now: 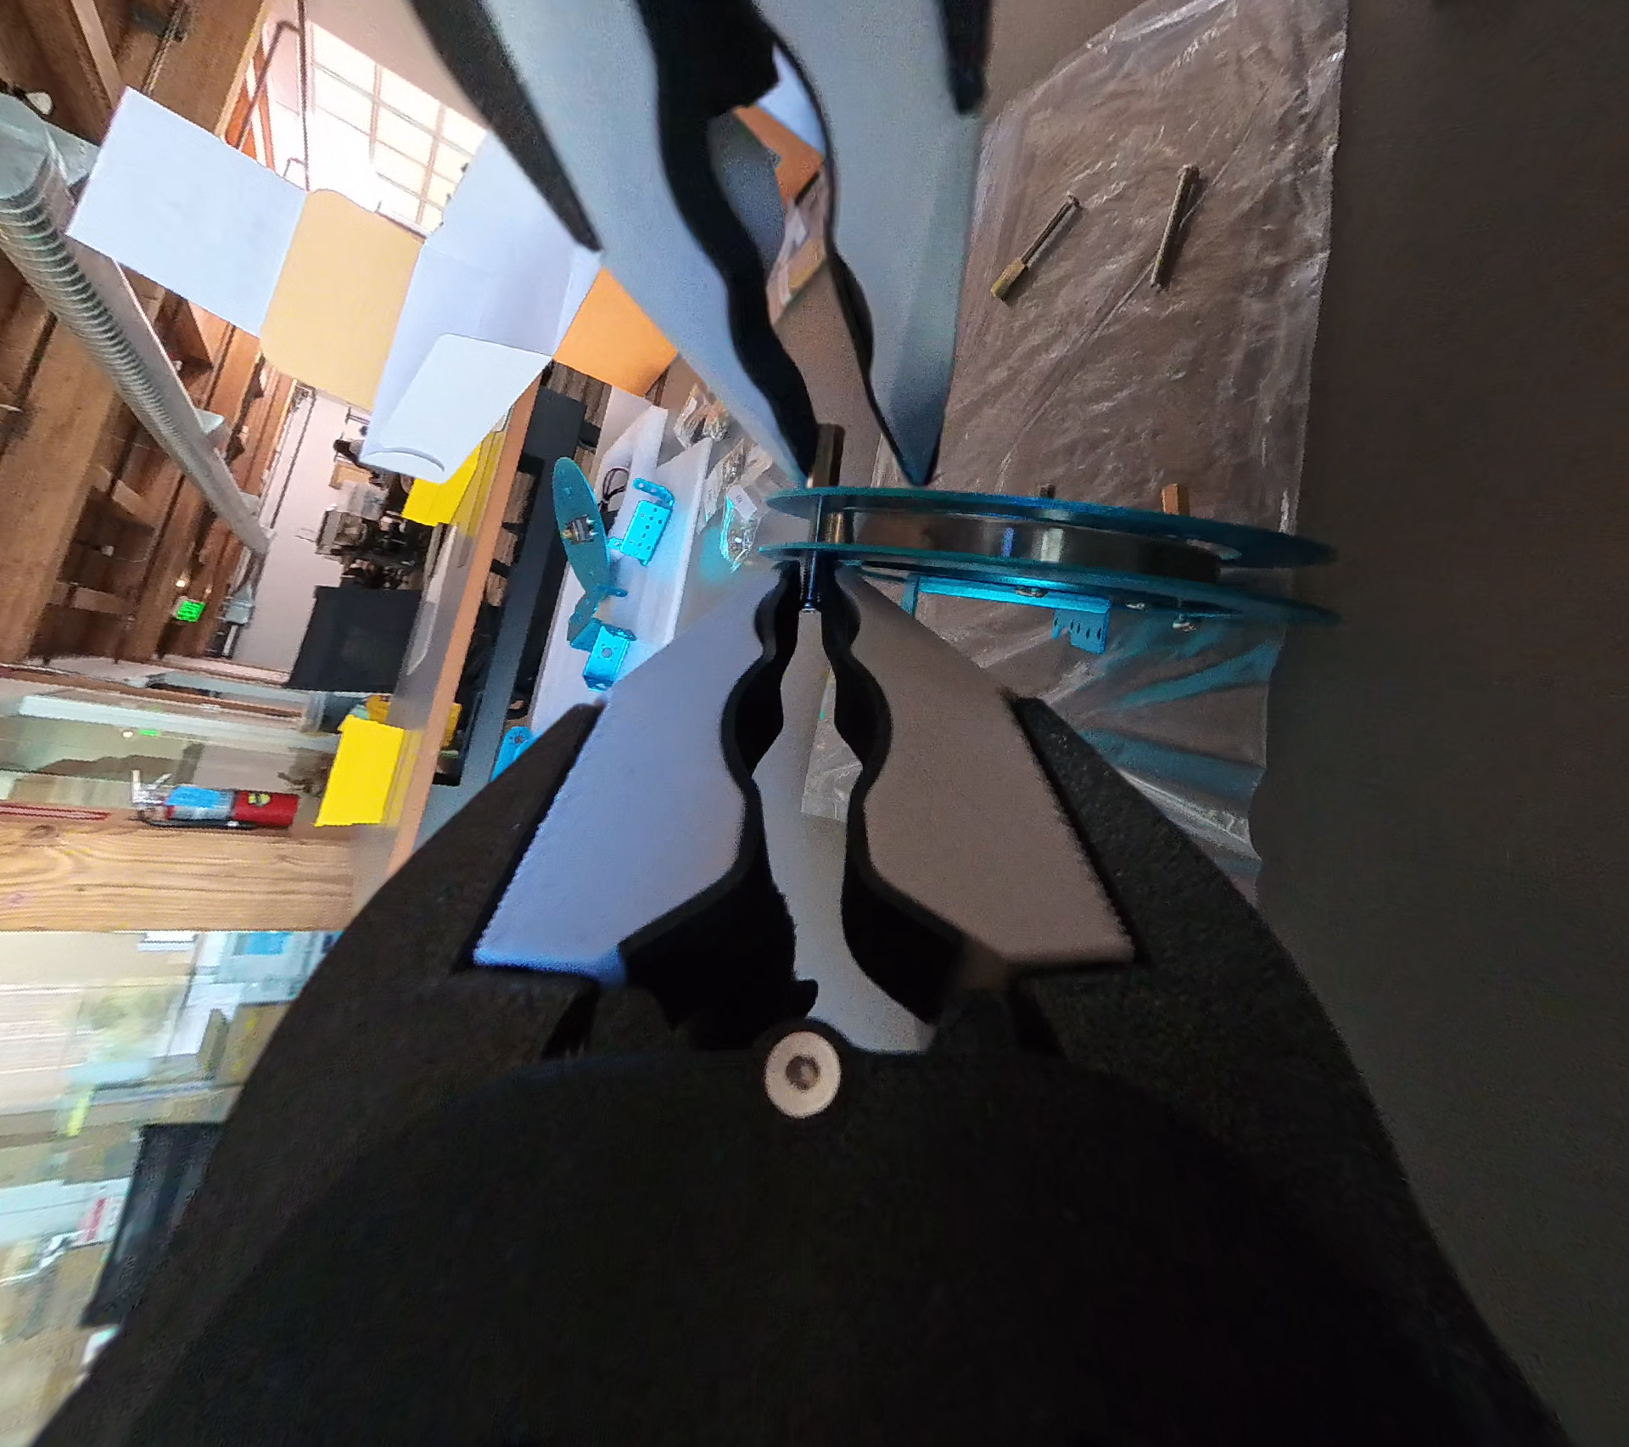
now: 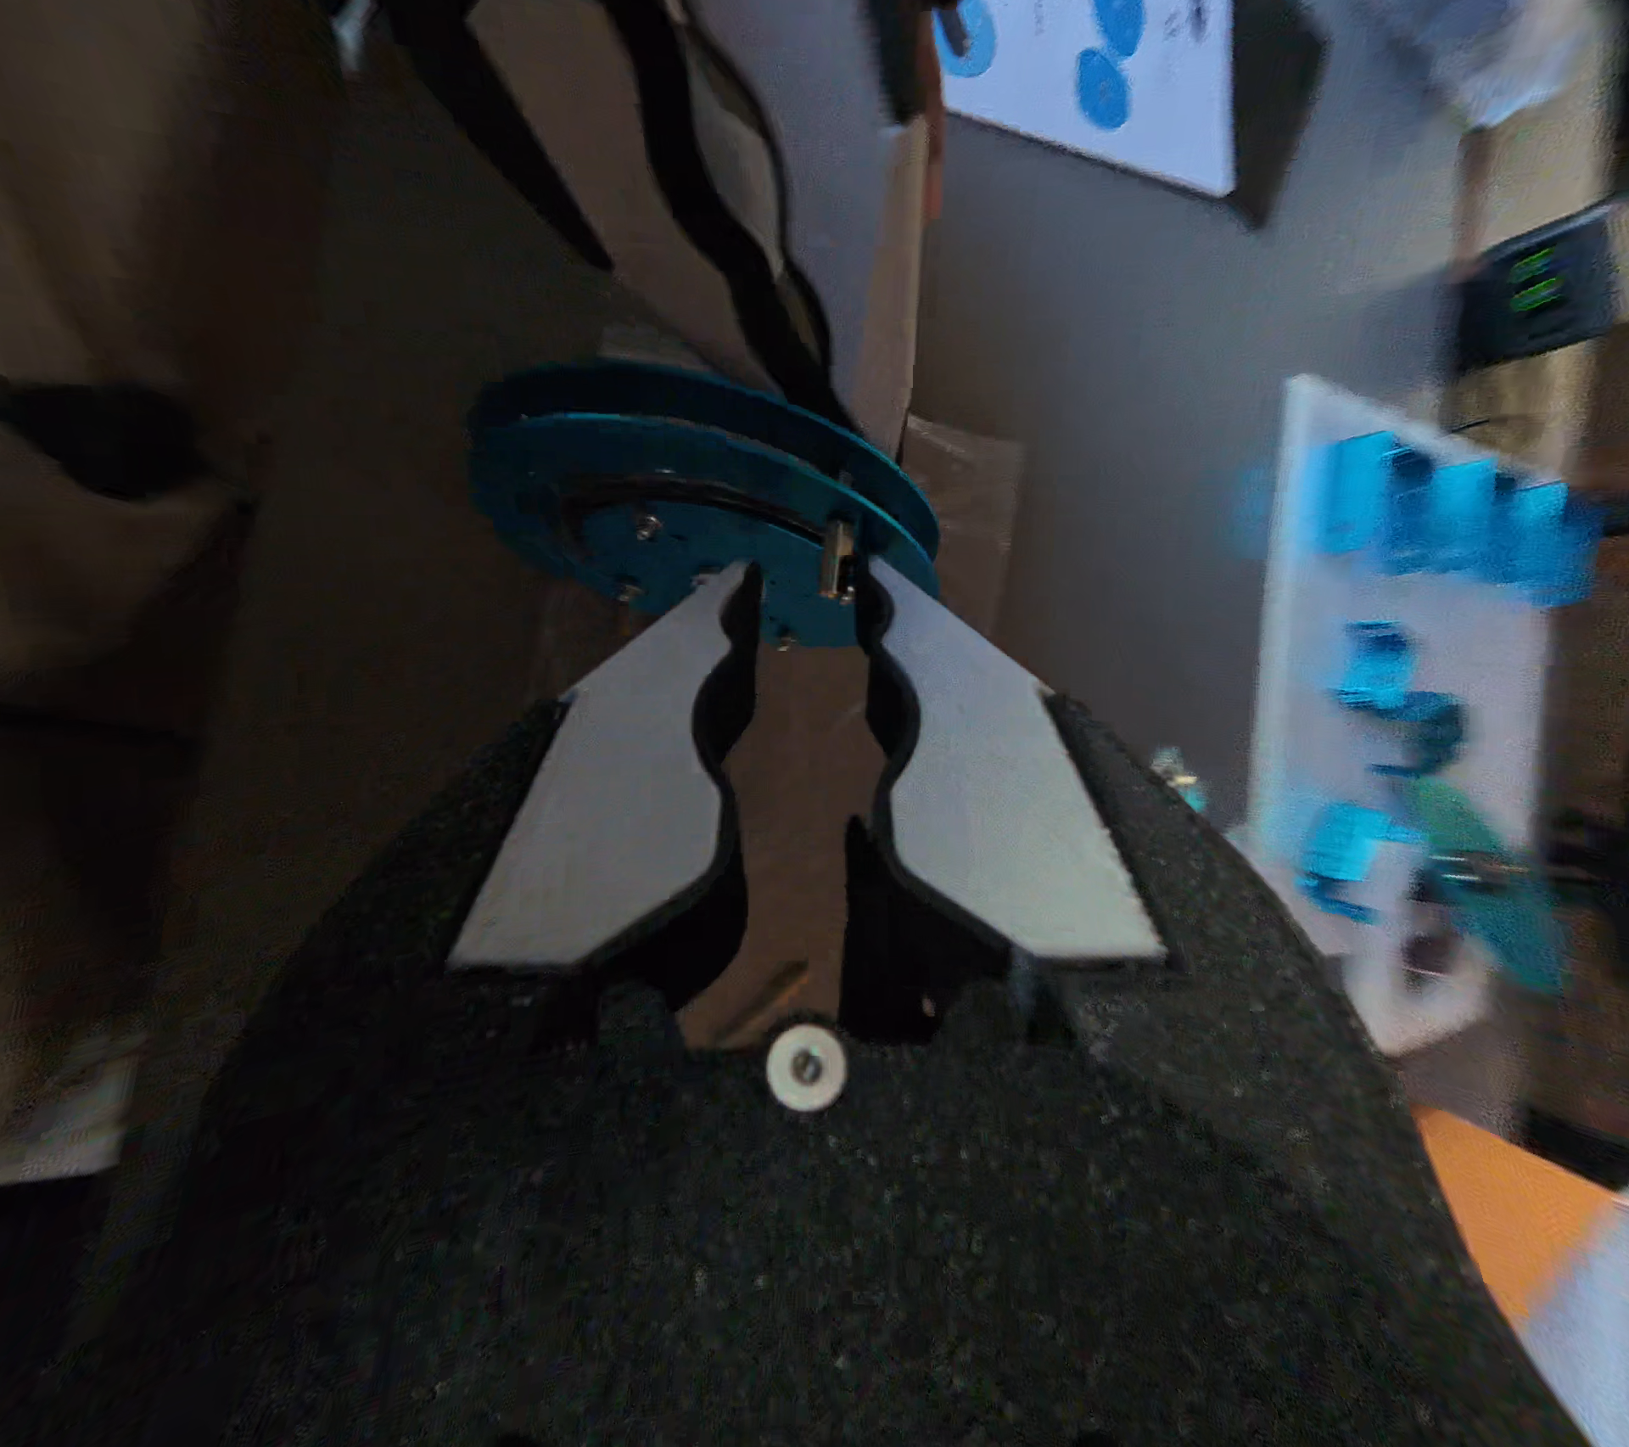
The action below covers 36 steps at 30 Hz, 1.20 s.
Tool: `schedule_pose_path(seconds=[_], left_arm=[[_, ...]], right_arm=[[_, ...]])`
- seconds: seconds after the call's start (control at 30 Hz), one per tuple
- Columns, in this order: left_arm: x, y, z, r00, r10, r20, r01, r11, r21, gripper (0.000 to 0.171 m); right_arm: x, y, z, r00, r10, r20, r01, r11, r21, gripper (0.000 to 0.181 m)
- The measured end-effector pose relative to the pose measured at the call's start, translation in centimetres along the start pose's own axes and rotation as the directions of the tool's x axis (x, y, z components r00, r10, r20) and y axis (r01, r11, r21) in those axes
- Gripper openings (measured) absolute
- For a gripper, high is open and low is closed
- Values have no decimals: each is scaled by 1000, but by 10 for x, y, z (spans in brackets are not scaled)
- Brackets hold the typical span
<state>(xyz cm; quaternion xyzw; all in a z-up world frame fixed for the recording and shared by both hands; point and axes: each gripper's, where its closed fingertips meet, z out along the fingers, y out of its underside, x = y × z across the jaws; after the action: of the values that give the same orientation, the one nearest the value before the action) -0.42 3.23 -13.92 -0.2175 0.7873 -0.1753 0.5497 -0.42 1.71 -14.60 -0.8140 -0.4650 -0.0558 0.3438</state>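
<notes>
The left gripper (image 1: 811,593) has its fingers drawn narrow onto a small bolt (image 1: 812,583) at the rim of the blue two-disc assembly (image 1: 1040,549), held above a clear plastic bag (image 1: 1146,311) on the dark table (image 1: 1481,435). From the opposite side, the right gripper (image 2: 807,583) pinches a metal standoff (image 2: 836,563) on that same assembly, fingers narrow.

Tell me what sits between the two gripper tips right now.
In the left wrist view, the stacked blue discs sit edge-on between the left gripper below and the right gripper above.
</notes>
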Motion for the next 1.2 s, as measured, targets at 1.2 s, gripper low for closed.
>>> schedule_pose_path(seconds=[1.2], left_arm=[[2, -17, -13, 83, -755, -651, 995, 95, 16, 4]], right_arm=[[1, 0, -4, 992, 124, -38, -97, 904, 417, 5]])
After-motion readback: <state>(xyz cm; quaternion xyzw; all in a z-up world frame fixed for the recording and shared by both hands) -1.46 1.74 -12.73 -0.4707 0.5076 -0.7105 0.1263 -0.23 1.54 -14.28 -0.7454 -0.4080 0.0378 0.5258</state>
